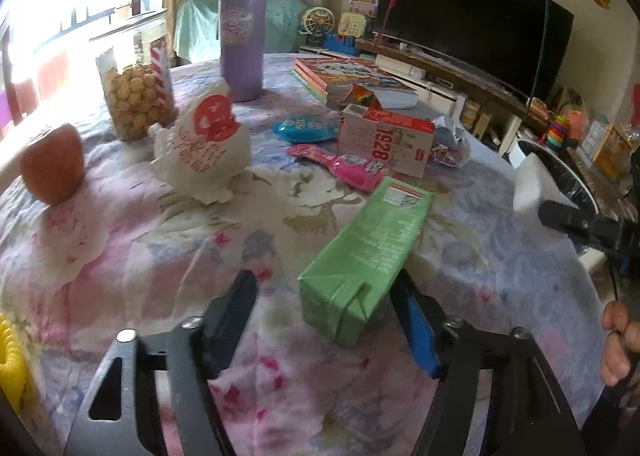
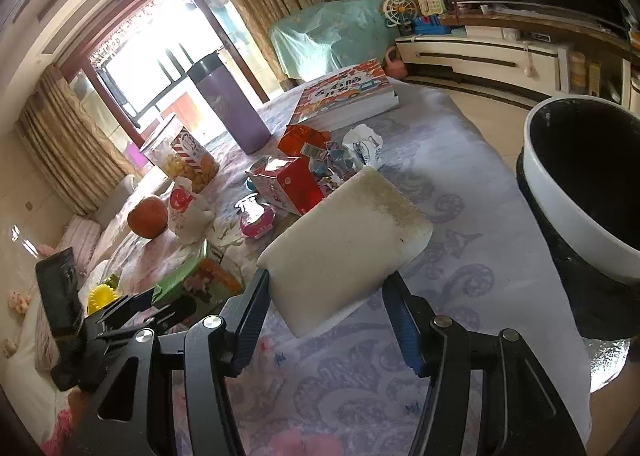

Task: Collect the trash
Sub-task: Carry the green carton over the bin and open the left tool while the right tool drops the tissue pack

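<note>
A living-room desk (image 1: 520,256) under a floral cloth, strewn with wrappers, midway through a clear-up. The right gripper (image 2: 326,296) has its jaws clamped on a white foam block (image 2: 344,240), lifted clear of the cloth and carried at about 1 o'clock from the camera. The black-lined bin (image 2: 580,191) waits at 3 o'clock just off the desk's edge, which would explain the raised hold: the block looks bound for it.

The left gripper (image 1: 324,308) has its jaws apart, straddling the near end of a green drink carton (image 1: 368,256) that lies flat on the cloth at 12 o'clock. One pad appears to be against the carton's side, the other stands clear, so the carton looks lined up for a grip not yet made.

Farther off, at 12 to 1 o'clock in the left wrist view, more trash is clustered: a red-and-white box (image 1: 386,139), a pink wrapper (image 1: 344,165) and a blue packet (image 1: 304,127). A crumpled paper bag (image 1: 204,151) sits at 11 o'clock.
</note>
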